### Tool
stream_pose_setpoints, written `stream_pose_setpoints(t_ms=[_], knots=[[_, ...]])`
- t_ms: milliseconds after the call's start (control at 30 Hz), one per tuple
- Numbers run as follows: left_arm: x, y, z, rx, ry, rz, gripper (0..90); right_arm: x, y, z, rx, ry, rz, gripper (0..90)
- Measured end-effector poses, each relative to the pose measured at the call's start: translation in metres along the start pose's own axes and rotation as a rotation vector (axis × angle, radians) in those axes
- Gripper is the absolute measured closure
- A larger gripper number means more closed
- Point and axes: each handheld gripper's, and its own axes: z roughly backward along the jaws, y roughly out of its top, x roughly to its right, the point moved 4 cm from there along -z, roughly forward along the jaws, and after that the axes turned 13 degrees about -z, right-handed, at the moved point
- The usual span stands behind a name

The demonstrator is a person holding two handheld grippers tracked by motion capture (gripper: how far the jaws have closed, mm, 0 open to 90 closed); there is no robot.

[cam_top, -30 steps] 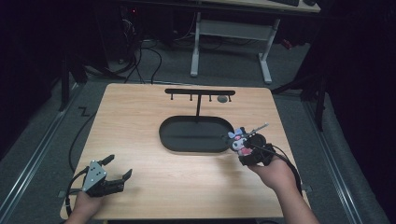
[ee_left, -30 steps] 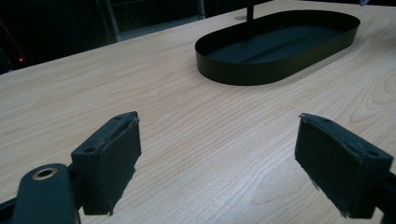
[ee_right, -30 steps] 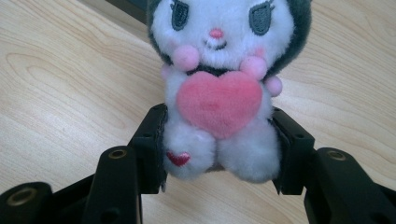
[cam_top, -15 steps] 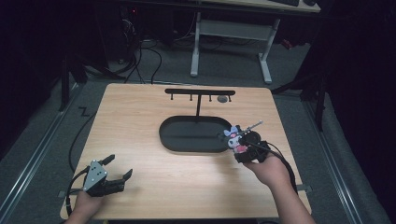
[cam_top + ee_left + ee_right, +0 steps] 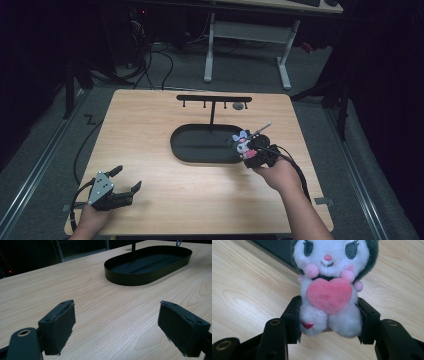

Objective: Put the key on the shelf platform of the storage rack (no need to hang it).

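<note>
since the earlier pictures the right gripper (image 5: pixel 246 145) has slid with its load toward the left along the desk, from just off the right end of the tray to the tray's right rim; the left gripper (image 5: pixel 126 181) has kept its place by the near left corner of the desk.

the right gripper's jaws are clamped on a plush toy (image 5: pixel 329 287), white-faced with a dark hood, pink cheeks and a pink heart held at its chest. the pads press on both sides of its lower body, just beneath the heart, and the toy sits upright between them, facing the camera. in the high view the plush toy (image 5: pixel 242 144) hangs at the right end of the black oval tray (image 5: pixel 200 150), over or just at its rim; whether it touches the rim cannot be told. a thin metal pin sticks up and away from the toy's top.

the left gripper (image 5: pixel 117 327) has its jaws spread wide with only bare wood between them, the pads close above the desk (image 5: pixel 100 305). the tray (image 5: pixel 130 277) lies well ahead of it.

a black t-shaped rack (image 5: pixel 214 100) with small hooks stands up from the far side of the tray, toward the far edge of the desk (image 5: pixel 150 130).
</note>
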Motion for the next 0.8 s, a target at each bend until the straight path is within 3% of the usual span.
stream_pose_setpoints(t_ms=[467,800], knots=[[-0.001,0.000,0.000,0.008,-0.012,0.005,15.4,-0.019,0.033,-0.003,0.007,0.003,0.026,47.9],[-0.001,0.001,-0.006,-0.022,-0.013,0.006,15.4,-0.021,0.040,-0.008,0.010,0.002,0.033,47.9]])
